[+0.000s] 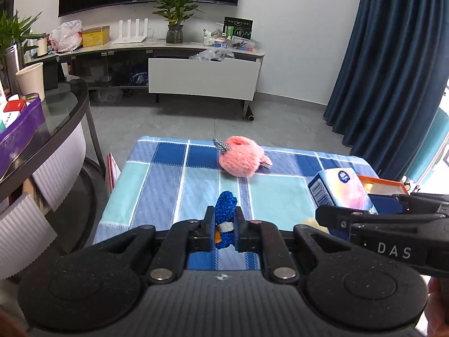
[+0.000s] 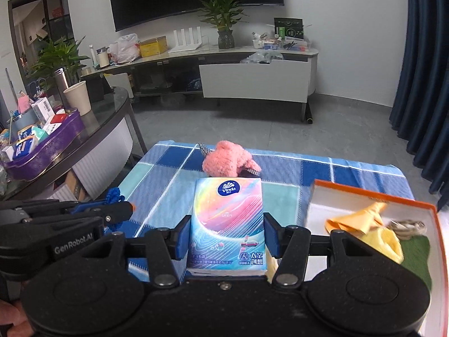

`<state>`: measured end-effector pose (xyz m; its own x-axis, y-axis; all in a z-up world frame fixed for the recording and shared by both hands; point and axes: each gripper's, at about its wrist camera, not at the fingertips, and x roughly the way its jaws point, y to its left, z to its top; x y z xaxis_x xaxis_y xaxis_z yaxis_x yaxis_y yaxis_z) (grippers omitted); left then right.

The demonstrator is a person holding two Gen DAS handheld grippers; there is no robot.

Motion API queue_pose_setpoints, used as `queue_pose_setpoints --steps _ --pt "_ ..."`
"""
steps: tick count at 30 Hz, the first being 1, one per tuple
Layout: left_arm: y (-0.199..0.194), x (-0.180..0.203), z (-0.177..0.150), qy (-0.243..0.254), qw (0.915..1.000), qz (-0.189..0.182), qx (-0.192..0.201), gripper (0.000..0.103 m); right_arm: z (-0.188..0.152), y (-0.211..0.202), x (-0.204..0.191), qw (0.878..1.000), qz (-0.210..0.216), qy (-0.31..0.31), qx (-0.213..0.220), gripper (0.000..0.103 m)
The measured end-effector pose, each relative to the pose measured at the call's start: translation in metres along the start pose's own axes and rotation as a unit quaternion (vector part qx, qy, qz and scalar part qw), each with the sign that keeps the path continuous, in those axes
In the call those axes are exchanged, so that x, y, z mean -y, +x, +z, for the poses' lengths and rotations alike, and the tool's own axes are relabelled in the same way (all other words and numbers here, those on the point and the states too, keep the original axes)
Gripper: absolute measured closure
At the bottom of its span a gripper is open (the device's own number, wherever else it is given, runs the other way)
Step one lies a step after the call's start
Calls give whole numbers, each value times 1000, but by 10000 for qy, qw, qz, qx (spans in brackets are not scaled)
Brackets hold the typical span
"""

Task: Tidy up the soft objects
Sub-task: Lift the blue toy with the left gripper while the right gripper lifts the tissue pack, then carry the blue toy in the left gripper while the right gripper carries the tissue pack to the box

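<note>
My left gripper is shut on a blue knitted toy and holds it above the blue checked cloth. My right gripper is shut on a colourful Vinda tissue pack, which also shows in the left wrist view. A pink plush toy lies on the cloth at the far side, beyond both grippers; it also shows in the right wrist view. An orange-rimmed box at the right holds a yellow cloth, a green piece and a small knotted item.
A glass-topped round table stands to the left with a purple tray of small boxes and a paper cup. A TV cabinet stands along the far wall. Blue curtains hang at the right.
</note>
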<state>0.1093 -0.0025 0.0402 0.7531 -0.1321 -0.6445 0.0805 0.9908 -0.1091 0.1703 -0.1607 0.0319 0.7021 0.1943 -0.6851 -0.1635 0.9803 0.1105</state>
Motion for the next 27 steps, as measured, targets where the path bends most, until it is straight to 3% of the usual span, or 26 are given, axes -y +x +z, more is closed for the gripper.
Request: queue_pose_setpoints --steps 10,27 --pt "-29 20 -19 -31 9999 -113 70 88 -34 -50 14 9996 -188 168 93 39" --pt "-56 59 -50 151 9991 -376 83 88 -76 -101 40 9979 -430 438 212 39"
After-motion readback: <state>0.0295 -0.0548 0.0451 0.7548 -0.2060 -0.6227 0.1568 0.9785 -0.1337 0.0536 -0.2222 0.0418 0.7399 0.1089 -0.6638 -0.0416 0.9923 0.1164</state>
